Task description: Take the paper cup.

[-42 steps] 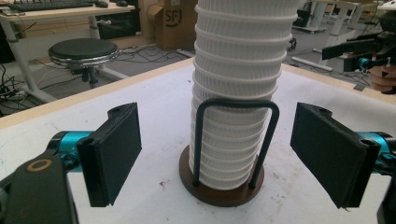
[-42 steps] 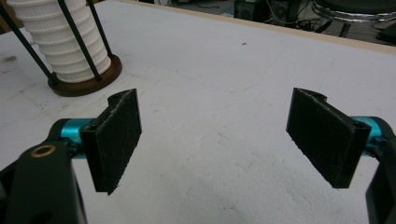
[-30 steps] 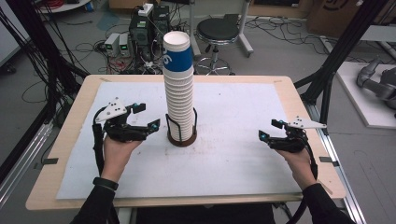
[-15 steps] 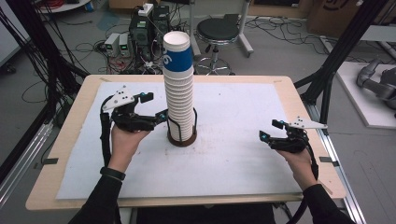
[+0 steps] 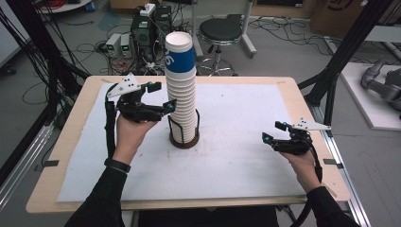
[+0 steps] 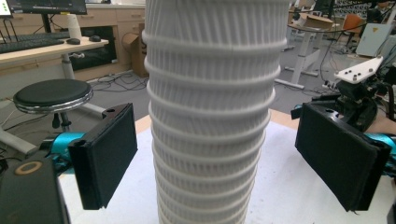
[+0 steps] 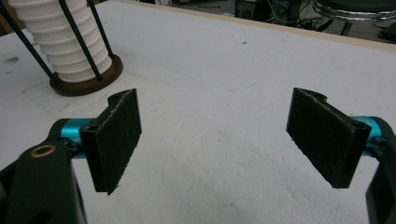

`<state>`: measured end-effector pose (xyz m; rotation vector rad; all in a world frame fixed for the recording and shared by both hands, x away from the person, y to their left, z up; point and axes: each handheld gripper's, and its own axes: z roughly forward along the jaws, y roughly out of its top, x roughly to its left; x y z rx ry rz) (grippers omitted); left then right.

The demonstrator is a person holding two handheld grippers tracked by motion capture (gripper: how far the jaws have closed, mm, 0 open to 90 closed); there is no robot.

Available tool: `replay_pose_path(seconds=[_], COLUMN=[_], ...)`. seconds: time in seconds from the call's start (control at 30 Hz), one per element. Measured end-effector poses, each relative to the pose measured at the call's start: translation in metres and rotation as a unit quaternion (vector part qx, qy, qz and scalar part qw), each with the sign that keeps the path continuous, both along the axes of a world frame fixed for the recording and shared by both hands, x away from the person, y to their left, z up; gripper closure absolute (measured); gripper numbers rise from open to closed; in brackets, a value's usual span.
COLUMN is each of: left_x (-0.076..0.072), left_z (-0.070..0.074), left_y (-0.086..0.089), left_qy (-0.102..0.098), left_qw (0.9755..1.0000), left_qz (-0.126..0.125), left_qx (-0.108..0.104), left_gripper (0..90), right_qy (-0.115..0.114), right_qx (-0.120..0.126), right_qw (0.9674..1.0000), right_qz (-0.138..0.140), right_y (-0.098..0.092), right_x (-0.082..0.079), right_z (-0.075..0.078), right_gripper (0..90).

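Here the high view takes in the whole stack of cups [image 5: 182, 90], standing upright in a wire holder with a round brown base [image 5: 184, 140] near the middle of the white table [image 5: 246, 156]; its top cup bears a blue band. The left gripper view comes in close on the stack's ribbed white walls [image 6: 212, 112], one rim after another, sitting between the left gripper's [image 6: 233, 158] spread pads, a gap showing on either side, and those jaws have just been opening. In the high view that left gripper [image 5: 161, 97] is raised against the stack's left side. The right gripper [image 5: 273, 132] rests on the table well to the right of the stack, jaws apart with nothing between them; the right gripper view shows the base [image 7: 86, 79] and the holder's black wires up close.
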<state>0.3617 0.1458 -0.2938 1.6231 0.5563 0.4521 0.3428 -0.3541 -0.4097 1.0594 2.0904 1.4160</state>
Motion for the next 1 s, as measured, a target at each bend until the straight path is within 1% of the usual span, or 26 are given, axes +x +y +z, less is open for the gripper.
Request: replay_pose_path(seconds=[0.1,0.13,0.2,0.23,0.27,0.33,0.37,0.5,0.67,0.7,0.73,1.0], left_x=[0.003,0.004,0.005,0.006,0.007,0.009,0.009,0.013,0.018,0.019,0.02,0.027], left_z=[0.006,0.011,0.013,0.015,0.017,0.02,0.023,0.027,0.032,0.033,0.033,0.034], left_y=[-0.004,-0.006,-0.007,-0.009,-0.01,-0.012,-0.014,-0.019,-0.024,-0.025,-0.025,-0.029], left_qy=[-0.001,-0.003,-0.001,0.003,0.003,0.001,-0.002,-0.001,0.001,0.003,0.002,0.007], left_qw=[1.0,1.0,1.0,1.0,1.0,1.0,1.0,0.9999,0.9999,0.9999,0.9999,0.9998], left_qz=[-0.002,-0.002,-0.005,-0.002,0.002,-0.001,-0.001,-0.001,0.0,-0.001,-0.002,-0.008], left_qx=[-0.001,-0.001,0.002,0.002,0.002,0.002,0.004,0.011,0.015,0.012,0.015,0.015], left_gripper=[12.8,12.7,11.6,11.6,11.4,11.4,11.4,11.4,11.4,11.4,11.4,11.1], right_qy=[0.0,0.0,0.002,0.002,0.002,0.004,0.001,0.004,0.002,0.004,0.006,0.004], right_qx=[0.0,-0.001,-0.001,-0.001,-0.001,-0.001,-0.002,-0.002,-0.004,-0.003,-0.003,-0.002], right_qw=[1.0,1.0,1.0,1.0,1.0,1.0,1.0,1.0,0.9999,0.9999,0.9999,0.9999], right_qz=[0.001,0.001,0.004,0.004,0.004,0.005,0.006,0.007,0.01,0.01,0.01,0.011], right_y=[0.0,0.0,0.0,0.0,0.001,0.001,0.001,0.002,0.002,0.002,0.003,0.003], right_x=[0.0,0.0,0.0,0.0,0.0,0.0,0.001,0.0,0.001,0.001,0.001,0.001], right_z=[0.0,0.0,0.0,0.0,-0.001,-0.001,-0.001,-0.001,-0.001,-0.001,-0.001,-0.001], right_gripper=[18.5,18.5,18.5,18.5,18.5,18.5,18.5,18.5,18.5,18.5,18.5,18.5])
